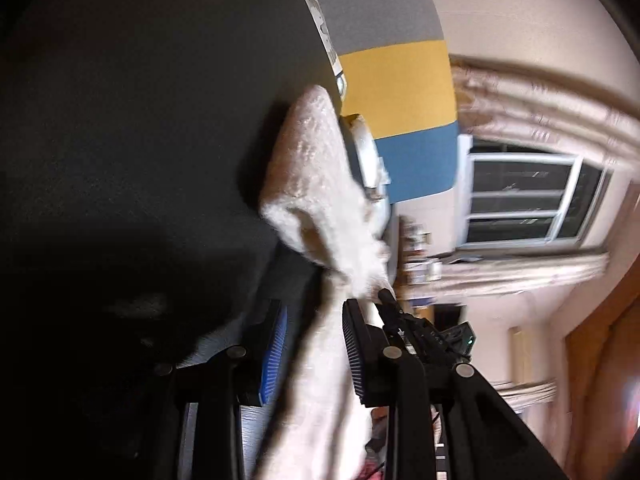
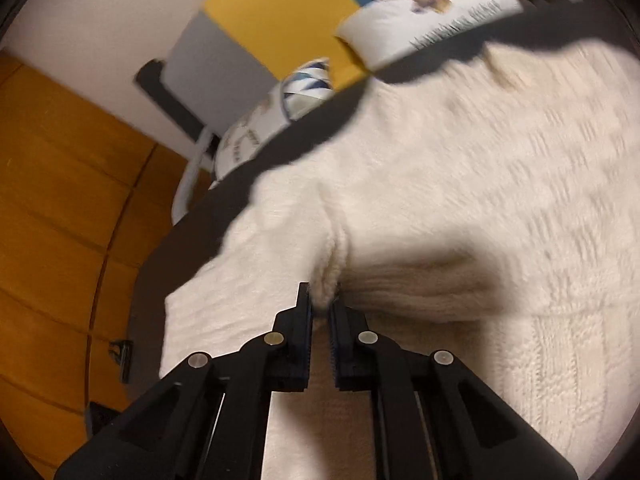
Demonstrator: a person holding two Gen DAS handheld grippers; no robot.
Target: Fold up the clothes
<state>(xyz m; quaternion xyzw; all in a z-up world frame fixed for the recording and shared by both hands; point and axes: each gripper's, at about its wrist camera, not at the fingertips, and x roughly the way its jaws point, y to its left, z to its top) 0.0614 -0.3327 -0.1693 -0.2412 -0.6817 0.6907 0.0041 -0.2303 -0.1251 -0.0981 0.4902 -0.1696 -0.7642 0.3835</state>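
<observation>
A white fuzzy knit sweater (image 1: 316,168) hangs partly lifted over a black bed surface (image 1: 140,120). In the left wrist view a strip of it runs between the fingers of my left gripper (image 1: 316,306), which is closed on it. Just beyond, my right gripper (image 1: 386,296) also pinches the cloth. In the right wrist view the sweater (image 2: 460,184) fills the right side, spread over the dark bed (image 2: 304,136). There my right gripper (image 2: 320,300) is shut on a bunched fold of the knit.
A headboard of grey, yellow and blue panels (image 1: 396,84) stands behind the bed. Printed pillows (image 2: 432,12) lie along it. A window (image 1: 524,196) with pale curtains is beyond. An orange wooden floor (image 2: 52,200) runs beside the bed edge.
</observation>
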